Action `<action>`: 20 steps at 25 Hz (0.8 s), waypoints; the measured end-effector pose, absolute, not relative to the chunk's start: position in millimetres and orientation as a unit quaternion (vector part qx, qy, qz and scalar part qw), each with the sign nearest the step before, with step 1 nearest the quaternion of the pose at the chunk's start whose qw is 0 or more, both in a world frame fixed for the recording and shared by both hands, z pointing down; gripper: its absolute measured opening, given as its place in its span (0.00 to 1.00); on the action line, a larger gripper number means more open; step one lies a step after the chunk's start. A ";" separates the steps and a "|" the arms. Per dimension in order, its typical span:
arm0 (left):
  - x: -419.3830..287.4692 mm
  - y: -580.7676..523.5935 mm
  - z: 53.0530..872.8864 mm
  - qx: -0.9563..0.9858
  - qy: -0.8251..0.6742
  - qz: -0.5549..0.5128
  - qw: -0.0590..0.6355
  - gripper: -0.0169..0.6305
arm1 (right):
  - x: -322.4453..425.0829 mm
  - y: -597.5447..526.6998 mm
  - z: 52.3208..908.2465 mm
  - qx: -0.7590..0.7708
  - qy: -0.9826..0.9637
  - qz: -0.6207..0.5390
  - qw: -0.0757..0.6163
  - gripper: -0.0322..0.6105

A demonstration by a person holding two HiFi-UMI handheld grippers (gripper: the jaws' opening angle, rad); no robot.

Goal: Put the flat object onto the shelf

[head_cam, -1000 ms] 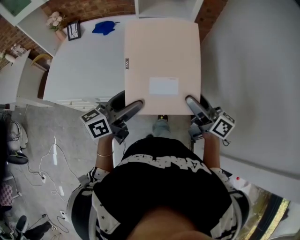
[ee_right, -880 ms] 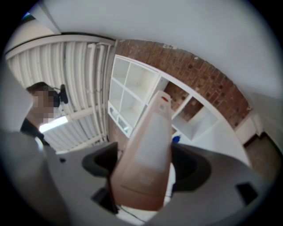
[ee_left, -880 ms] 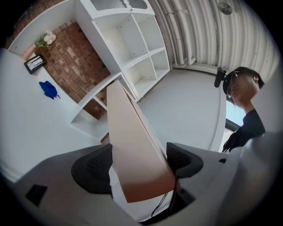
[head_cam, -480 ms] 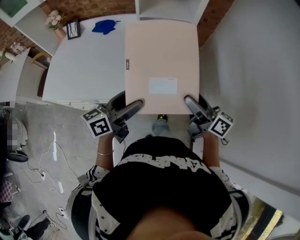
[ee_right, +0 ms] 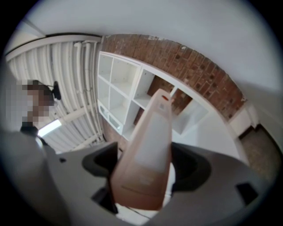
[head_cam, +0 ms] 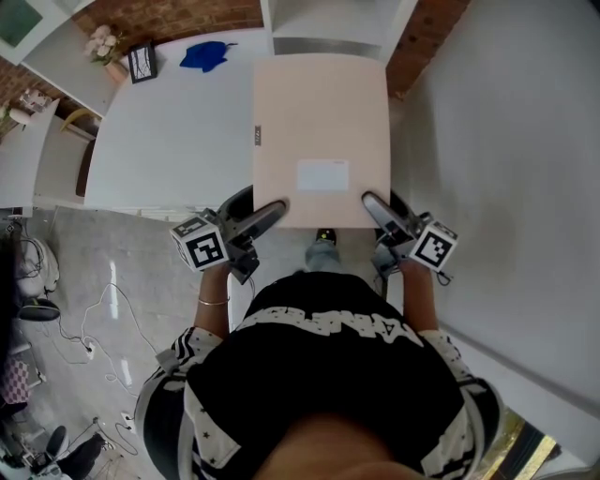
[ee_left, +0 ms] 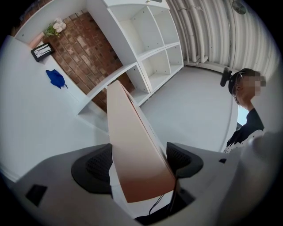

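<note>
A flat pale-pink box (head_cam: 321, 131) with a white label is held level in front of me, over the right end of a white table (head_cam: 169, 131). My left gripper (head_cam: 272, 212) is shut on its near left corner, where the box (ee_left: 132, 150) sits between the jaws. My right gripper (head_cam: 373, 206) is shut on the near right corner, with the box (ee_right: 148, 154) edge-on between its jaws. The box's far edge reaches toward the white shelf unit (head_cam: 328, 23). That shelf unit (ee_left: 146, 48) has several open compartments against a brick wall; it also shows as the white shelf (ee_right: 128, 92) in the right gripper view.
On the table's far left lie a blue cloth (head_cam: 206, 54), a small framed picture (head_cam: 142, 61) and a flower pot (head_cam: 111, 42). A white wall (head_cam: 497, 159) stands close on the right. Cables (head_cam: 84, 347) trail across the grey floor at lower left. A person stands behind in both gripper views.
The box and both grippers have moved slightly forward toward the shelf unit; more of the shelf shows at the top of the head view. Both grips are unchanged.
</note>
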State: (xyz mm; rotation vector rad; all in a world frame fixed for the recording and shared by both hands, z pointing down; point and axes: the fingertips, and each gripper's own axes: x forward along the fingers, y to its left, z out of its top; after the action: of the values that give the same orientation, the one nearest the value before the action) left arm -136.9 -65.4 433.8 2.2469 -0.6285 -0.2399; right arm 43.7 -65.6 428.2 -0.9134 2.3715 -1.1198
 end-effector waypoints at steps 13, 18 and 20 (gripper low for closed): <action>-123.9 -104.0 468.8 0.873 -0.257 -0.071 0.407 0.63 | 57.5 -102.7 467.9 -0.325 0.824 -0.431 0.172 0.66; -120.6 -116.5 480.6 0.869 -0.259 -0.068 0.416 0.63 | 59.3 -116.1 479.3 -0.321 0.822 -0.440 0.166 0.66; -119.4 -121.0 484.8 0.866 -0.257 -0.069 0.424 0.63 | 59.6 -122.0 482.4 -0.320 0.820 -0.445 0.165 0.66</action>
State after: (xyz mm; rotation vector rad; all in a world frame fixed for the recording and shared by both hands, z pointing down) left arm -119.4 -121.0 484.8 2.1659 -0.6428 -0.1722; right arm 59.6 -122.0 482.4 -0.9122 2.3361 -1.2679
